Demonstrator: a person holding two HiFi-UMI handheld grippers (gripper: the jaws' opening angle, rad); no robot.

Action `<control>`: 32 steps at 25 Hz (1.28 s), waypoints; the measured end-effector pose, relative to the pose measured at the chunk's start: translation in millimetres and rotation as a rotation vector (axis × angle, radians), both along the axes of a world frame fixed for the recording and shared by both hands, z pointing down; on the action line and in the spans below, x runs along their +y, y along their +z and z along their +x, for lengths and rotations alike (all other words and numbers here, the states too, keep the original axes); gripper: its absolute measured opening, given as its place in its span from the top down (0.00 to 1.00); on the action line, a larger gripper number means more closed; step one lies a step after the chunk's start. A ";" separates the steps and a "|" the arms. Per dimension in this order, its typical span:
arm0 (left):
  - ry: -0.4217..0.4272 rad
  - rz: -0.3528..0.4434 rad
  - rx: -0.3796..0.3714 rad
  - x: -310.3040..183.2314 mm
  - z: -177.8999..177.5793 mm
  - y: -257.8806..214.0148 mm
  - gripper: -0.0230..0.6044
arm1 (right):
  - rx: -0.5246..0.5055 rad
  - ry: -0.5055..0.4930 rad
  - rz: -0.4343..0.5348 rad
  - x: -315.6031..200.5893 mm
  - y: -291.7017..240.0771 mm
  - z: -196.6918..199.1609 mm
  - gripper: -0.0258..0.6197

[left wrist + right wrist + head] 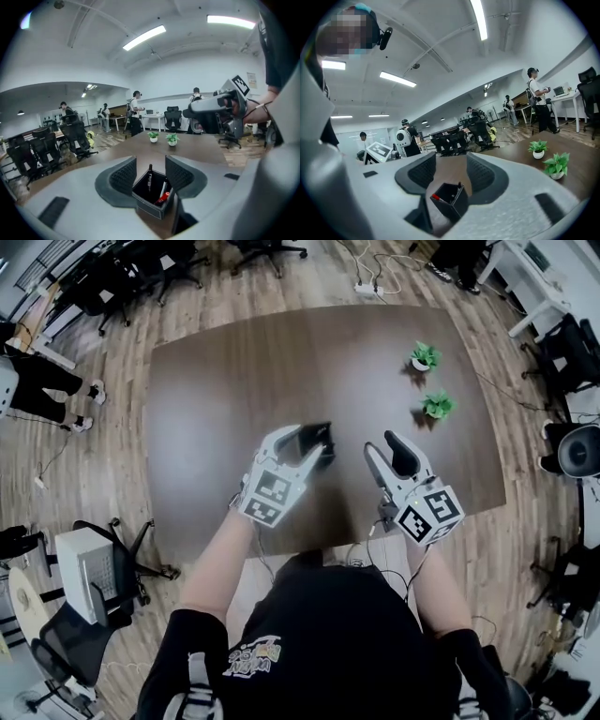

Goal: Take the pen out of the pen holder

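Note:
A black square pen holder [151, 197] stands on the brown table [225, 381]. It holds a black pen [149, 176] standing upright and a white pen with a red cap [162, 194] leaning beside it. My left gripper [151, 174] is open, and the holder sits low between its two ribbed pads without being pressed. My right gripper [451, 174] is open too, and the holder [450, 199] shows just below and in front of its jaws. In the head view the left gripper [309, 442] and right gripper [389, 456] face each other over the table's near half.
Two small potted plants [425, 356] [437, 406] stand at the table's far right. Office chairs [112, 568] ring the table on the wooden floor. People stand at desks in the background.

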State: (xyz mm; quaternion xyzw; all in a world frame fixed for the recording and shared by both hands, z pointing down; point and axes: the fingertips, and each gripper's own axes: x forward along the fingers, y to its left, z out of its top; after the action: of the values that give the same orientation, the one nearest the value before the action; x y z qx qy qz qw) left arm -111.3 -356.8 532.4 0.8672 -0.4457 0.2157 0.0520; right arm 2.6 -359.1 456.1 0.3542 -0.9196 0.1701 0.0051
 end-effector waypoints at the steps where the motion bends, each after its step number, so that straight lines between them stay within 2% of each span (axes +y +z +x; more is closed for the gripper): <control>1: 0.027 -0.011 -0.023 -2.6 0.7 5.0 0.69 | 0.000 0.009 -0.006 -1.2 2.8 0.4 0.63; 5: 0.106 -0.026 -0.092 -14.6 6.0 21.0 0.69 | 0.002 0.042 -0.031 -4.6 14.2 5.8 0.63; 15: 0.236 -0.074 -0.135 -41.4 21.6 48.3 0.69 | 0.021 0.093 -0.061 -6.8 26.0 7.3 0.63; 24: 0.304 -0.122 -0.160 -58.0 34.0 72.2 0.70 | 0.044 0.095 -0.080 -10.3 42.0 1.4 0.63; 32: 0.366 -0.138 -0.201 -60.2 43.6 83.6 0.75 | 0.033 0.124 -0.107 -16.2 49.6 5.2 0.64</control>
State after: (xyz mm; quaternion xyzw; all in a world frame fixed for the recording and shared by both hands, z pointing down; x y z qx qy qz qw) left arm -67.6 -416.9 616.0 0.9023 -0.2678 0.3369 0.0265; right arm 7.9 -375.4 505.7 0.4123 -0.8853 0.2131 0.0287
